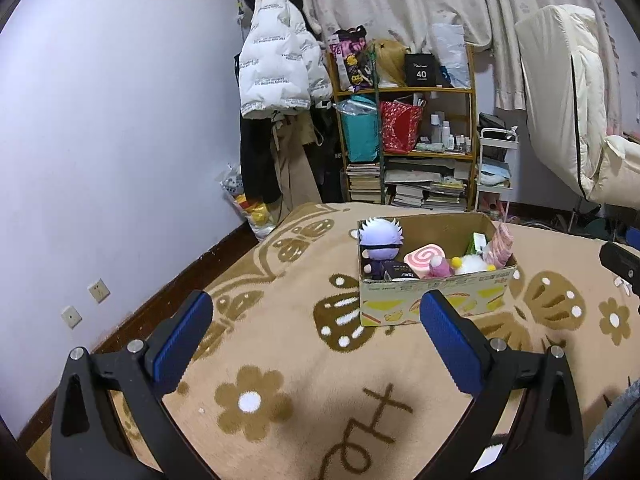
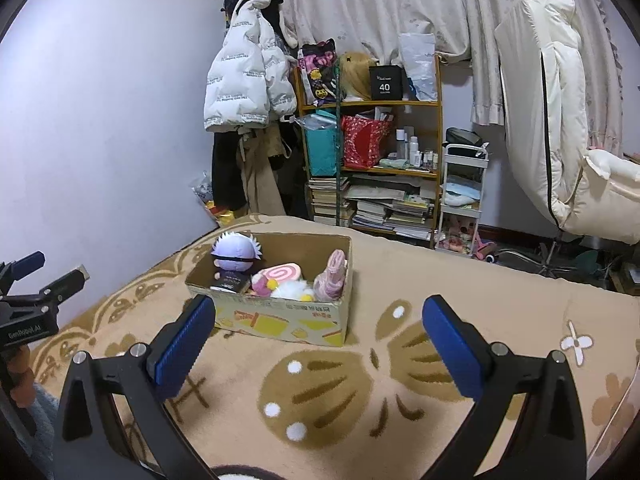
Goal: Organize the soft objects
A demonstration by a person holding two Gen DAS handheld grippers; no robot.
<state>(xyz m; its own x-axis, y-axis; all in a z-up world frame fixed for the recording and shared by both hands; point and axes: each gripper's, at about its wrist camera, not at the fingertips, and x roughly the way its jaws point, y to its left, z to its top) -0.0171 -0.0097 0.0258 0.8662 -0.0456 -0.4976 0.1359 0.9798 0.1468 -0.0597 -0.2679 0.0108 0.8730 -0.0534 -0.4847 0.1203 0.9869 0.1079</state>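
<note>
Now both claws hang spread and empty short of the cardboard box (image 1: pixel 436 296) on the bed: left claw (image 1: pixel 316 340), right claw (image 2: pixel 320 344). Inside the box sit the plush toys (image 2: pixel 280 276), probably light and squashy, so pinch a doll's round head.

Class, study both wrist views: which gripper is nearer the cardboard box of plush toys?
Roughly equal; the pictures don't settle it. The left gripper hovers open in front of the cardboard box, offset to its left. The right gripper hovers open in front, offset to its right.
</note>
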